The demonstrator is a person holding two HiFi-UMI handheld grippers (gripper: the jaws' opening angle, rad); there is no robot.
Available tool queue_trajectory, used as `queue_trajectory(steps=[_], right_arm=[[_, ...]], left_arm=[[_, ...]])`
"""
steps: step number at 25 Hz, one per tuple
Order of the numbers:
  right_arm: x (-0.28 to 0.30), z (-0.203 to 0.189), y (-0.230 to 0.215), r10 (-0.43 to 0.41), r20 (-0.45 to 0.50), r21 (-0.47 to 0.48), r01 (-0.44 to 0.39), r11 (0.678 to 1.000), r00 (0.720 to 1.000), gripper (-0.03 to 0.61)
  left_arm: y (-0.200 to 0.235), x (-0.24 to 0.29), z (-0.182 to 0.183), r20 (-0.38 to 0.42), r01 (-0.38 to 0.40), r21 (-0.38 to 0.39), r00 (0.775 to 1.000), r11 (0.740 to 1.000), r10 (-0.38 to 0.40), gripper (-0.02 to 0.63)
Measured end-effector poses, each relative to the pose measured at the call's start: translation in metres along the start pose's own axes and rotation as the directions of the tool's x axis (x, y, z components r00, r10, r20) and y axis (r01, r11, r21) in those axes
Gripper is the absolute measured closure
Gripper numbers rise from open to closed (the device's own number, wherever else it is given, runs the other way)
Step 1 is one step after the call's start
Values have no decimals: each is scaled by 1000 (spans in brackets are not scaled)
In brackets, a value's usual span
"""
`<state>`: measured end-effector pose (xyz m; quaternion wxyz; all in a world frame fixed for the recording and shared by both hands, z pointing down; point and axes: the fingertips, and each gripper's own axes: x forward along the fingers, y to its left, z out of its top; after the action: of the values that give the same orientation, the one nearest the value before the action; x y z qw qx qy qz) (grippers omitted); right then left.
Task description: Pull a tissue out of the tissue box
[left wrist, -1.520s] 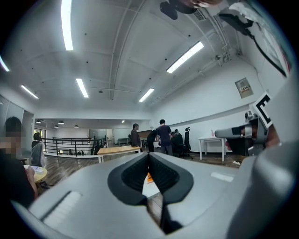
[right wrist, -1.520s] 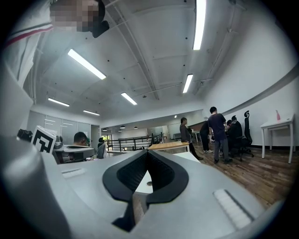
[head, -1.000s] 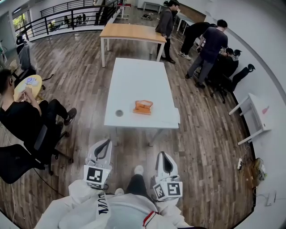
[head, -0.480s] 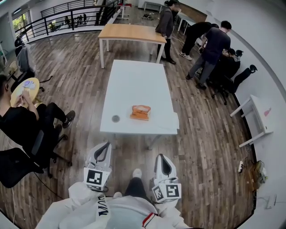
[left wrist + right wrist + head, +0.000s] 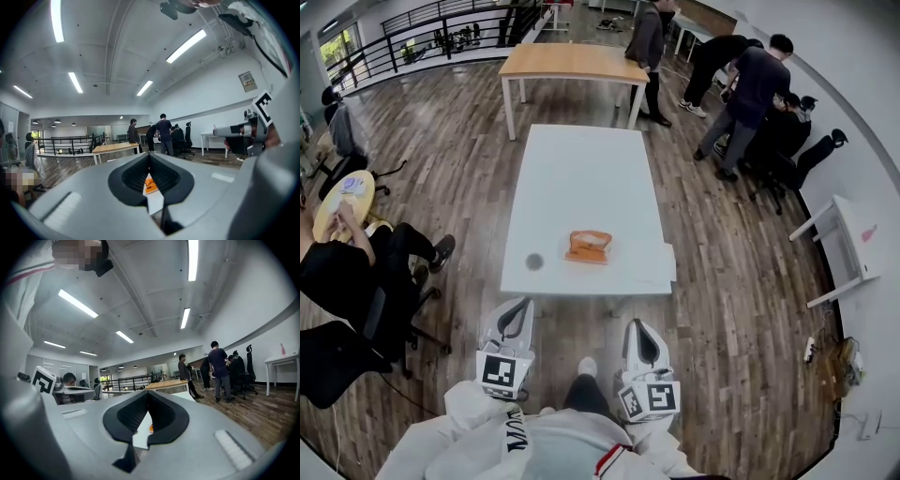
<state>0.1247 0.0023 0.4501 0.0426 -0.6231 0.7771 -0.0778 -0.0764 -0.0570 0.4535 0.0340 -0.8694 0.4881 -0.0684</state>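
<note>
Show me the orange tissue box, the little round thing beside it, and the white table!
tissue box point(image 5: 589, 247), head view, middle of its top.
round thing point(image 5: 534, 262), head view, its centre; too small to identify.
white table point(image 5: 581, 178), head view, bare top beyond the box.

The left gripper point(image 5: 150, 156) had its jaws together, empty; beyond them an orange tissue box point(image 5: 150, 184) sat on a white table point(image 5: 156, 203).

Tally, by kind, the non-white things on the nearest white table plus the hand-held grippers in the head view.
Orange tissue box: 1
Small dark round object: 1
Hand-held gripper: 2, the left hand-held gripper and the right hand-held gripper
Total: 4
</note>
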Motion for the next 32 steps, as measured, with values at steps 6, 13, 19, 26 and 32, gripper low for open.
queue_trajectory(steps=[6,13,19,26,32], right_arm=[[21,4,-15,10,-15,9,-10,1000,1000,577],[46,6,-35,34,-23,19,-34,999,999,577],[67,11,-53,60,-25,22,-59,998,998,577],[94,14,-76,101,-28,25,-100,995,994,577],[116,14,-85,148,-40,30,-147,989,988,577]], left_arm=[[2,27,3,-15,-6,-2,1000,1000,6,614],[4,51,4,-27,-33,-5,999,999,33,614],[5,76,7,-35,-53,10,998,999,53,614],[2,105,11,-36,-81,15,996,997,81,614],[8,121,12,-45,-125,16,991,992,125,614]])
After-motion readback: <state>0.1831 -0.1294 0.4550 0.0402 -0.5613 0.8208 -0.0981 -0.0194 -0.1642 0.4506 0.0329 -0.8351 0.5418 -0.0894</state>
